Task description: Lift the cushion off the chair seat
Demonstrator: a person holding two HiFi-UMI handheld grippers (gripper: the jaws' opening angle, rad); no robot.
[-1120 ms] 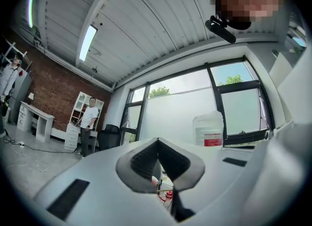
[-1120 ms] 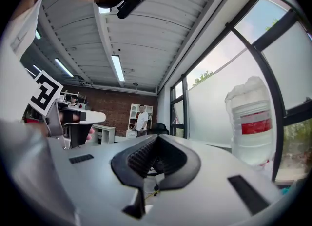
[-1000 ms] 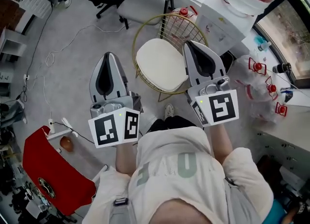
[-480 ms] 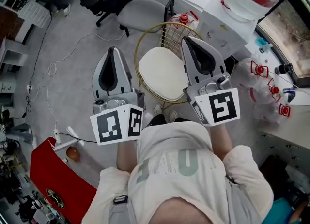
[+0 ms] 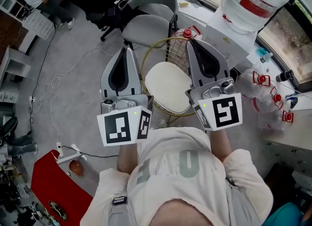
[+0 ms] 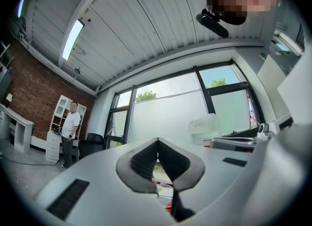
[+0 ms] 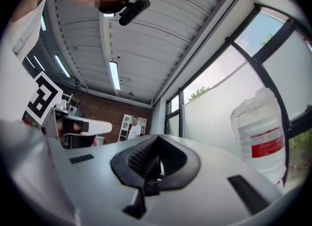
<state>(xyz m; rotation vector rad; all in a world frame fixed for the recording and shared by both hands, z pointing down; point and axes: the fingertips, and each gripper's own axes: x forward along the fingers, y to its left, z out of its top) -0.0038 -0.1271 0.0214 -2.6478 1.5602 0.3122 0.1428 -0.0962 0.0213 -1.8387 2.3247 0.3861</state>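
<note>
The cream round padded cushion (image 5: 168, 87) lies on the gold wire chair (image 5: 176, 51), flanked by two grey grippers. The left gripper (image 5: 127, 50) and right gripper (image 5: 191, 42) have their jaws pressed together, holding nothing. A grey office chair (image 5: 148, 25) stands beyond.

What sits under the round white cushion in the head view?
The round white cushion lies on a gold wire chair; its hoop rim and grid back show around it. The seat surface beneath is covered, and the right gripper hides the cushion's right edge.
</note>
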